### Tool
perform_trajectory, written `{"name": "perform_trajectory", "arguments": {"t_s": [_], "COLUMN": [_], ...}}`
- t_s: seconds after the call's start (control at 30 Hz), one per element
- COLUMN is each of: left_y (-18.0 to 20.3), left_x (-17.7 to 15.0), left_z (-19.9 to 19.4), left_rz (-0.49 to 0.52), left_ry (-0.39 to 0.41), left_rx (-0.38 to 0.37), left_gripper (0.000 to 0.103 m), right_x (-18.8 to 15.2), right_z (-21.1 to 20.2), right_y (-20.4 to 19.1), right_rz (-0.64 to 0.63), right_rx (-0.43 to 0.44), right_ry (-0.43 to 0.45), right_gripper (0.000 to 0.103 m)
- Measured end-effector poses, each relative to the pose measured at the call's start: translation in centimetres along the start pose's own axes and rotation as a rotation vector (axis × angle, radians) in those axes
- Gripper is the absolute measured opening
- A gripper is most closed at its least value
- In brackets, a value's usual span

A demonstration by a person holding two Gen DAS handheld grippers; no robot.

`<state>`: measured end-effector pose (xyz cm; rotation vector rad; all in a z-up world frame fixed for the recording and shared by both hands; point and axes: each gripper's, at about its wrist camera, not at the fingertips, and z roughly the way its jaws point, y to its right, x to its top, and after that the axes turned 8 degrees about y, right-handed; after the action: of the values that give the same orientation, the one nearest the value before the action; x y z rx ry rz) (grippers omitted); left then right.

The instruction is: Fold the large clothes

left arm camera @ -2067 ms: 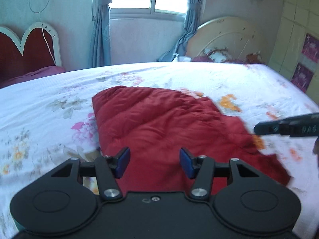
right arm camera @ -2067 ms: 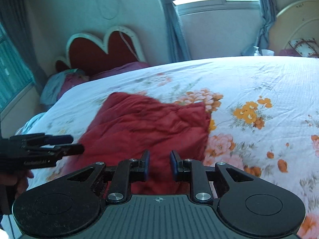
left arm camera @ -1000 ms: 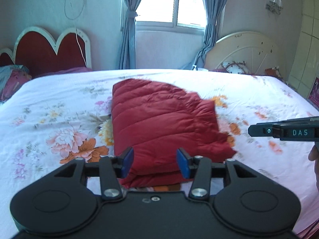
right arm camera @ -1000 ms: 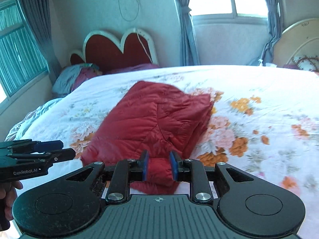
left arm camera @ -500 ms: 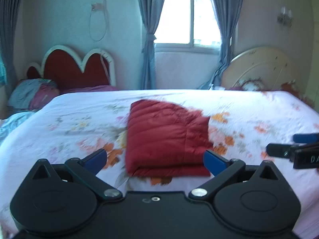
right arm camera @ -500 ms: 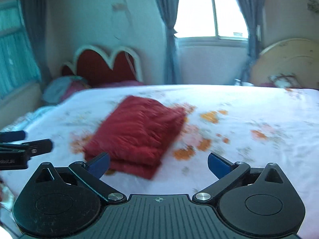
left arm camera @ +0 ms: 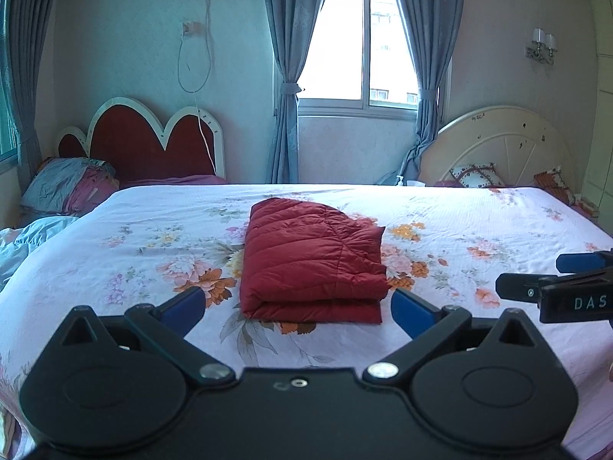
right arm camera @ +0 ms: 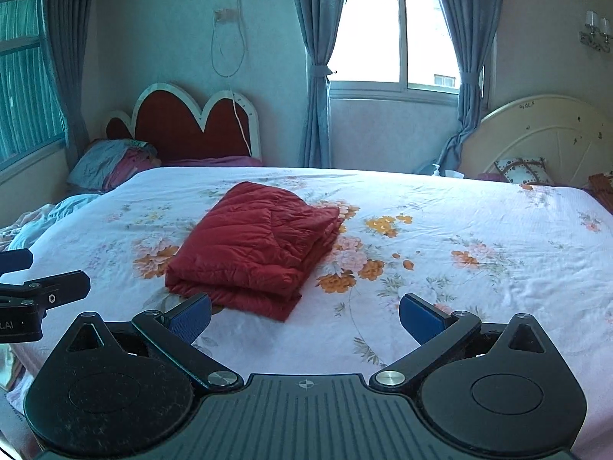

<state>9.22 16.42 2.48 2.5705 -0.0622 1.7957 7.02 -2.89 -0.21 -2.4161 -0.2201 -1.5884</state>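
Lying folded on the floral bed (left arm camera: 115, 237), red quilted jacket (left arm camera: 312, 260) near its middle, left gripper (left arm camera: 299, 312) and right gripper (right arm camera: 304, 316) both spread wide, empty, short of the jacket, curtained window (left arm camera: 362, 44) behind.

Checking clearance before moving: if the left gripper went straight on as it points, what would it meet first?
Probably the folded red quilted jacket on the floral bedsheet; the open left gripper aims at it, though depth is unclear.
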Motion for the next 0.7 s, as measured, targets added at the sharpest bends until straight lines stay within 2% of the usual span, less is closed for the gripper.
{"name": "perform_trajectory", "arguments": {"t_s": [0.7], "left_y": [0.8], "left_x": [0.1], "left_z": [-1.1], "left_rz": [0.007], "left_ry": [0.026], "left_rx": [-0.026], "left_gripper": [0.103], "right_x": [0.3], "right_z": [-2.2], "right_y": [-0.1], "right_rz": [0.002], "right_rx": [-0.003], "right_ry": [0.027], "right_gripper": [0.103]}}
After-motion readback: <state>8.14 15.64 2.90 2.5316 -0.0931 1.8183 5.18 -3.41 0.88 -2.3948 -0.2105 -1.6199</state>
